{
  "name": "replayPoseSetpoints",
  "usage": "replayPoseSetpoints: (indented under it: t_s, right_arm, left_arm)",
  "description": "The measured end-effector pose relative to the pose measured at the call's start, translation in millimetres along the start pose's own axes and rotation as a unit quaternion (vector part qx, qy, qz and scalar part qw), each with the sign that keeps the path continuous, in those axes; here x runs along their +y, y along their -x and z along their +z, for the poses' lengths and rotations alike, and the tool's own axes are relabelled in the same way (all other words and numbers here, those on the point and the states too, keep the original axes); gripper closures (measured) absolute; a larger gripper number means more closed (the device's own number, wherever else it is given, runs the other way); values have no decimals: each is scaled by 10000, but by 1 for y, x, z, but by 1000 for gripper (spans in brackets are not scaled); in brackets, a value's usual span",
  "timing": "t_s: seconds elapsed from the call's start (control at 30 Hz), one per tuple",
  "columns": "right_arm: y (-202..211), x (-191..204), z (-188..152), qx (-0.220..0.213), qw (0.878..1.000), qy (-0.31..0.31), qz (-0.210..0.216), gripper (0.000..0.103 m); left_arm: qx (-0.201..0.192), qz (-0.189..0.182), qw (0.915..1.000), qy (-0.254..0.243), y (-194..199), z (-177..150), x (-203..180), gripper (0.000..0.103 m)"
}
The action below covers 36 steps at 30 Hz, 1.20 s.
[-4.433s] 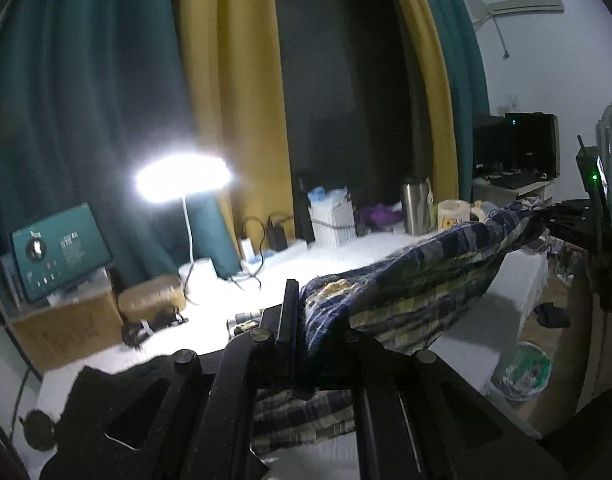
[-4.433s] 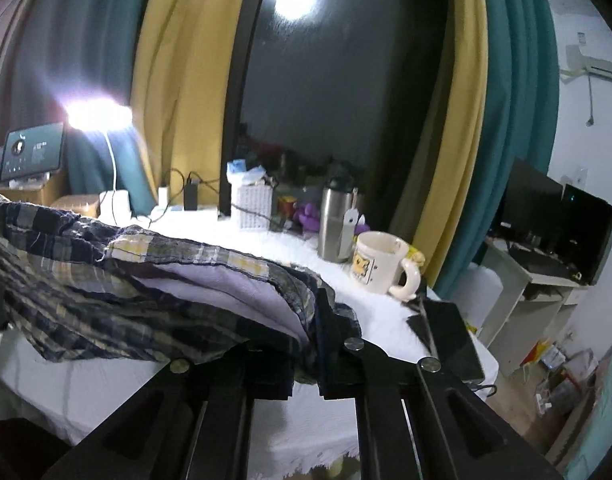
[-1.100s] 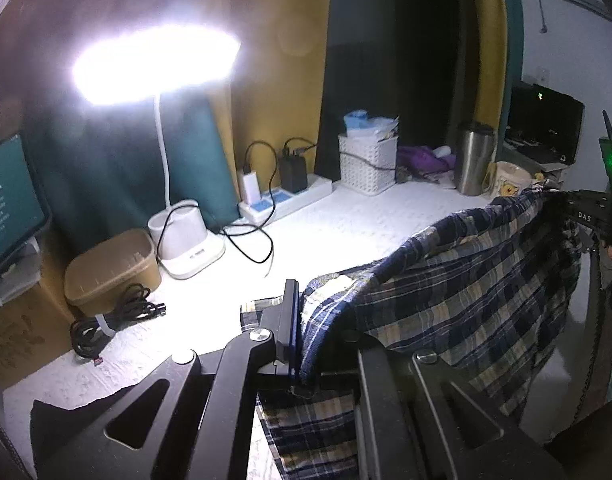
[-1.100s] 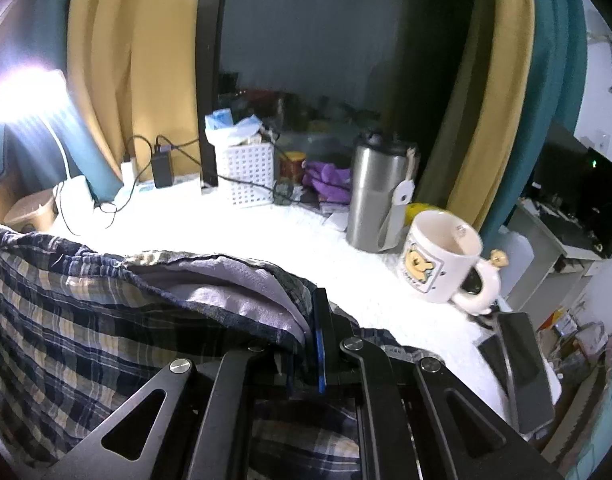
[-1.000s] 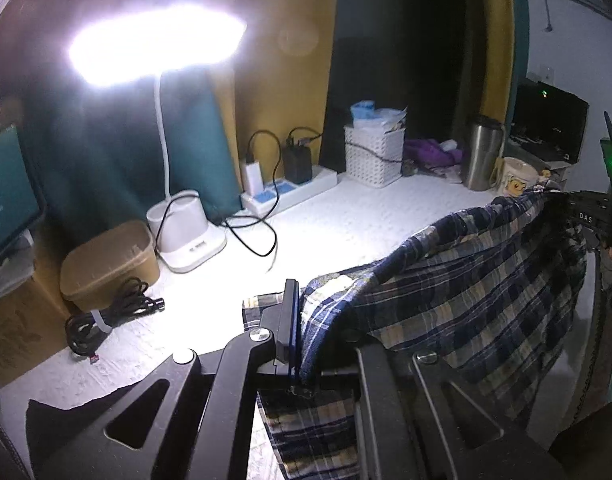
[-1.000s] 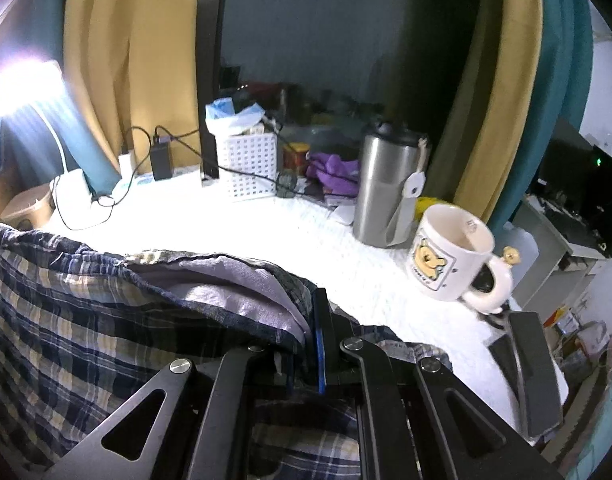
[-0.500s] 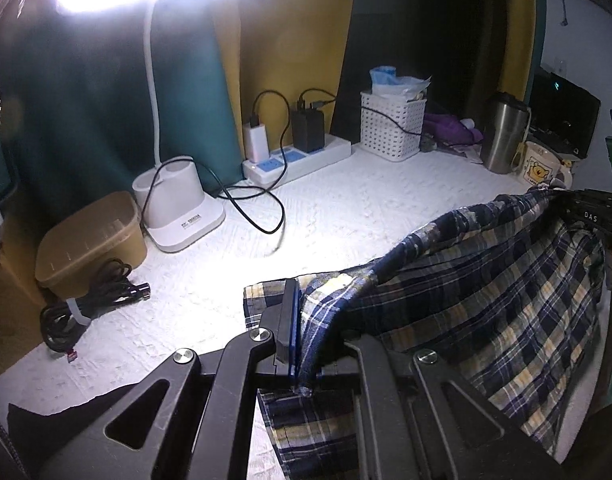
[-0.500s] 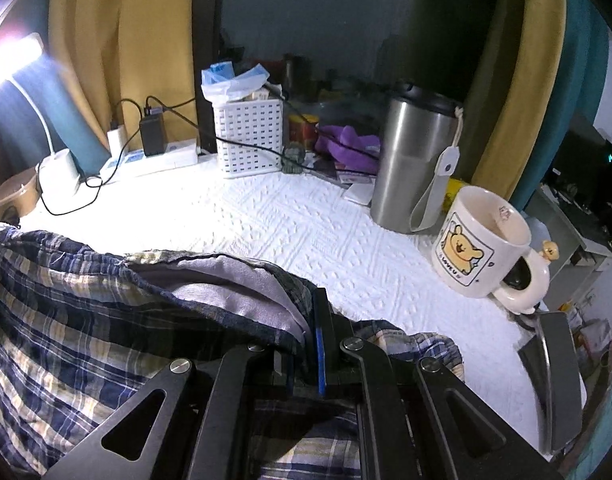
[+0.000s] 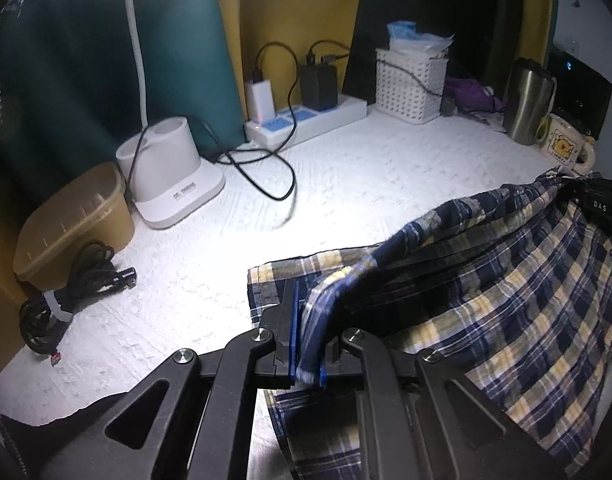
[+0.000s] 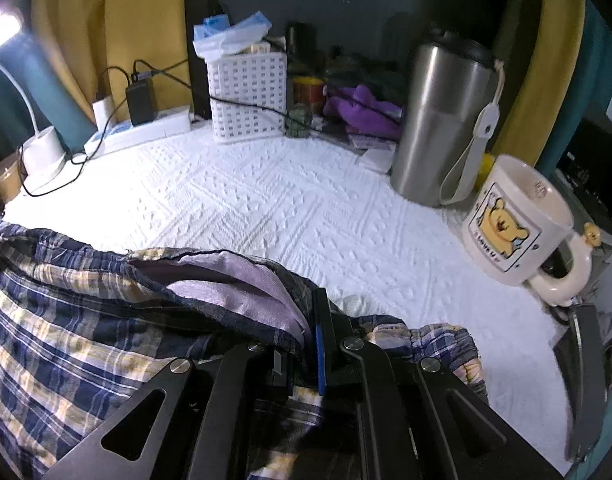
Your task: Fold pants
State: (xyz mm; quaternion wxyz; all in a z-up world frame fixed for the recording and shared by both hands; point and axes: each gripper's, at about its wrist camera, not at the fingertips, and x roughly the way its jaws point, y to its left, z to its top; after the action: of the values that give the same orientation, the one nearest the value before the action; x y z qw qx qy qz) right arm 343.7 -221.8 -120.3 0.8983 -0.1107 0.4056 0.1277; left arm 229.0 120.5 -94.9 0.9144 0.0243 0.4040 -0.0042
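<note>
The left gripper (image 9: 306, 344) has its fingers (image 9: 289, 320) just starting to ease apart, yet the plaid pants (image 9: 506, 300) are still pinched between them at one edge. The right gripper (image 10: 310, 344) has its fingers (image 10: 324, 328) clamped tight on the other edge of the pants (image 10: 65, 320), where the pale lilac lining shows. The cloth hangs stretched between the two, its lower part draped on the white counter (image 9: 346, 184). Further out stand a lamp base (image 9: 169, 176), a power strip (image 9: 306, 120), a white basket (image 10: 247, 96), a steel tumbler (image 10: 442, 120) and a bear mug (image 10: 514, 220).
</note>
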Motion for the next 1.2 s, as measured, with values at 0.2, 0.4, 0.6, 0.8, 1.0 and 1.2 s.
replayPoseSetpoints:
  t_s: [0.2, 0.4, 0.6, 0.8, 1.0, 1.2]
  right_arm:
    - [-12, 1, 1, 105, 9999, 35, 23, 96]
    - [-17, 2, 2, 172, 9998, 75, -4, 96]
    - [-20, 3, 4, 234, 9997, 113, -17, 93]
    - [-12, 2, 6, 182, 9998, 41, -38, 83]
    - [11, 5, 8, -68, 10000, 43, 29, 9]
    - [37, 5, 0, -161, 9998, -30, -68, 9]
  left_arm:
    - [261, 24, 9996, 127, -17, -4, 7, 94]
    - [412, 43, 9986, 314, -31, -9, 16, 93]
    - [470, 237, 9965, 652, -37, -13, 35, 84]
    - [450, 285, 9955, 787, -30, -15, 42, 83]
    - [221, 309, 9941, 1014, -2, -19, 52, 62]
    - [87, 290, 9938, 1069, 30, -35, 53, 57]
